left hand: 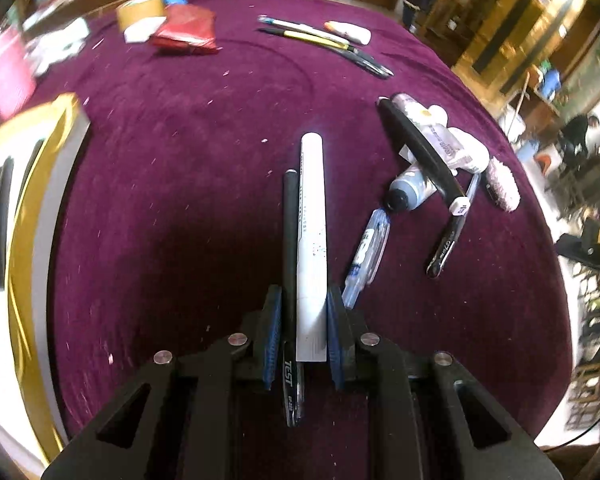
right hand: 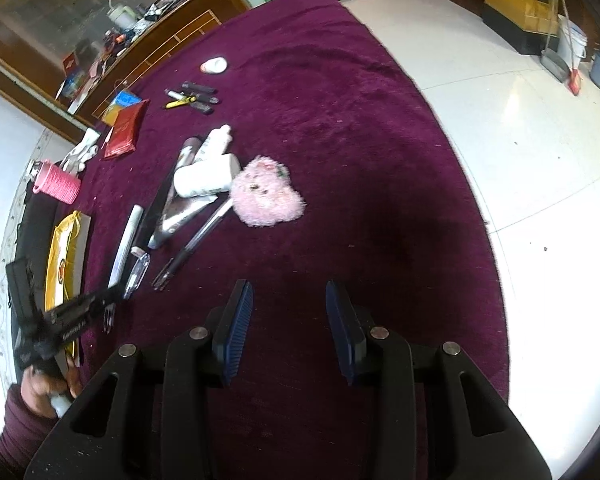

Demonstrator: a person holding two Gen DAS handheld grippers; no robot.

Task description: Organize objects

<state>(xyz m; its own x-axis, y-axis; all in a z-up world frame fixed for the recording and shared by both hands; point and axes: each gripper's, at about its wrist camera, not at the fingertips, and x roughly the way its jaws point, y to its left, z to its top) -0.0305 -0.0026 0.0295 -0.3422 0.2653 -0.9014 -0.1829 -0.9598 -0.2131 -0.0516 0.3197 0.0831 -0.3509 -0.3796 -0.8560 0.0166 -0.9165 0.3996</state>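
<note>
Down at bottom center, the left gripper [left hand: 303,320] is pinching two pens [left hand: 306,240] together; the thinner black one is risking slipping out.

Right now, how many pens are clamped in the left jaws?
2: a black pen and a white pen, side by side between the left gripper jaws, tips pointing away over the purple cloth. Nothing else shows between them.

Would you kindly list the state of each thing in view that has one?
Left gripper: shut on white pen and black pen.
Right gripper: open, empty.
Pink pouch: lying flat on cloth.
White bottle: on its side.
Pink spool: on its side.
</note>
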